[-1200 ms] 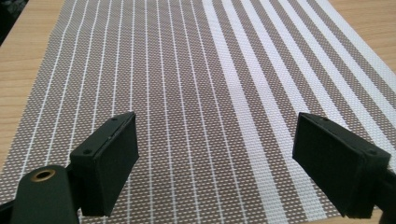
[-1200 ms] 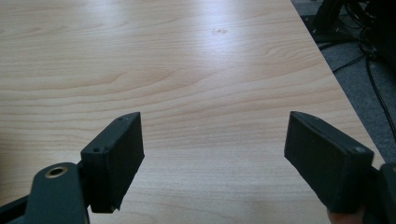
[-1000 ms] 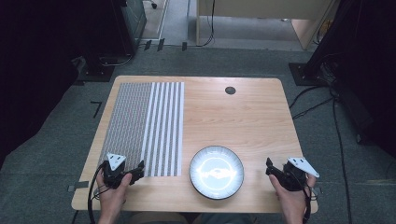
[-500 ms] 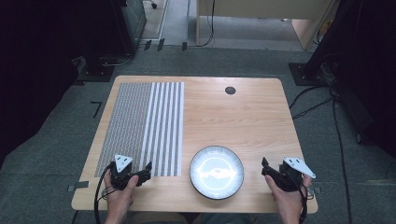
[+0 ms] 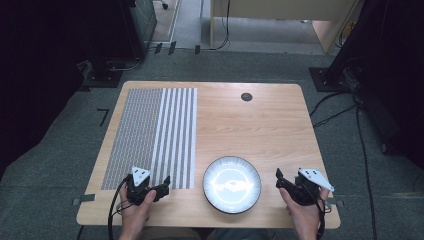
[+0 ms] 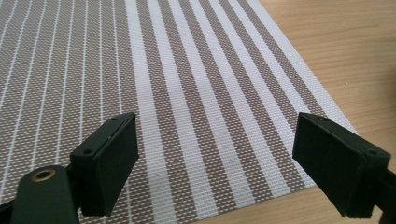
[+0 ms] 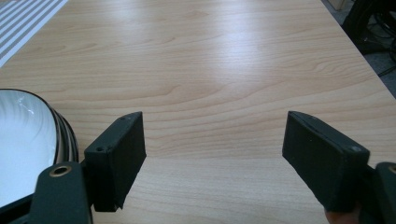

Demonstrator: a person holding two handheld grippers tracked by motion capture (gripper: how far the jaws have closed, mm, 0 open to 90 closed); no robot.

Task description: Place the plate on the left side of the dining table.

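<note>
Both tools slid a little nearer the plate [image 5: 232, 184] since before. Left tool [image 5: 161, 187] hangs over the mat's [image 5: 150, 135] near edge; right tool [image 5: 281, 180] sits just right of the plate. Both are released.

Wooden counter [image 5: 260, 125] stands on grey carpet floor [image 5: 65, 150]. Black cables [image 5: 345, 107] cross the floor at right; dark surroundings either side.

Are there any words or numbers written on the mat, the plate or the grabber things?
None can be read.
The striped mat bears only stripes.
The white plate shows a glare, no letters.
The left gripper and right gripper carry no readable label.
The table is bare wood grain.
</note>
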